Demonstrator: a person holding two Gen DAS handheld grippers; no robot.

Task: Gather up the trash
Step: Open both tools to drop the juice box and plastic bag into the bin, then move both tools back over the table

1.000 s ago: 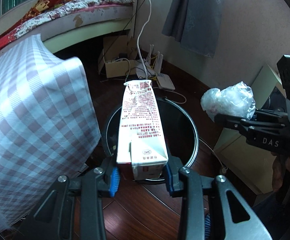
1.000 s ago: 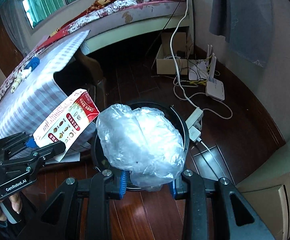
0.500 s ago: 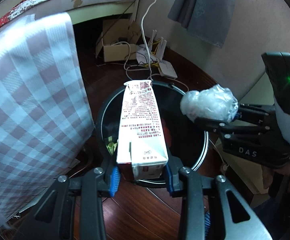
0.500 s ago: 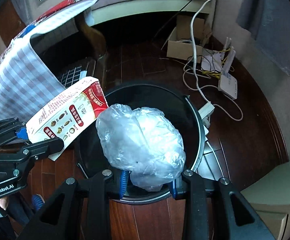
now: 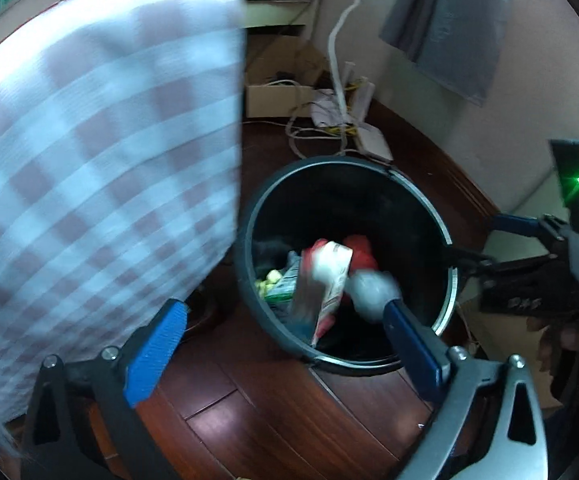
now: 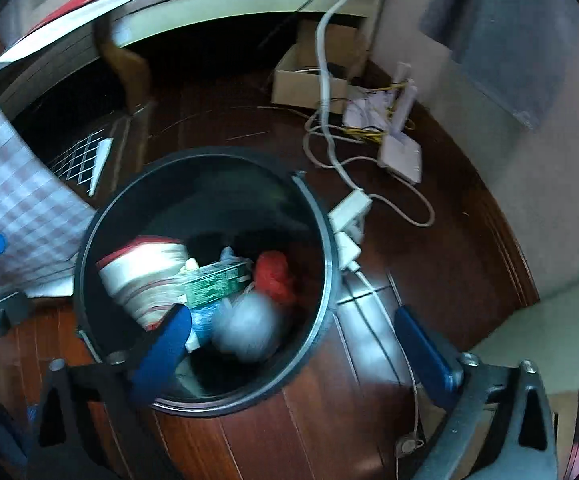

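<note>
Milk carton [image 5: 325, 280] and crumpled plastic bag [image 6: 245, 330] lie inside the black bin [image 6: 321, 216], both blurred, among other litter. I judge the carton light, thin-walled, crushable, best pinched across its flat sides; the bag is soft and slippery, so grab a bunched fold. Left gripper [image 5: 285, 350] and right gripper [image 6: 289, 344] are both spread wide, empty, above the bin on the wooden floor [image 5: 249, 412].

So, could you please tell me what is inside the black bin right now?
Inside the black bin: a red-and-white carton, a green packet, a crumpled clear bag and something red. They cover the bottom, so anything beneath is hidden.
</note>
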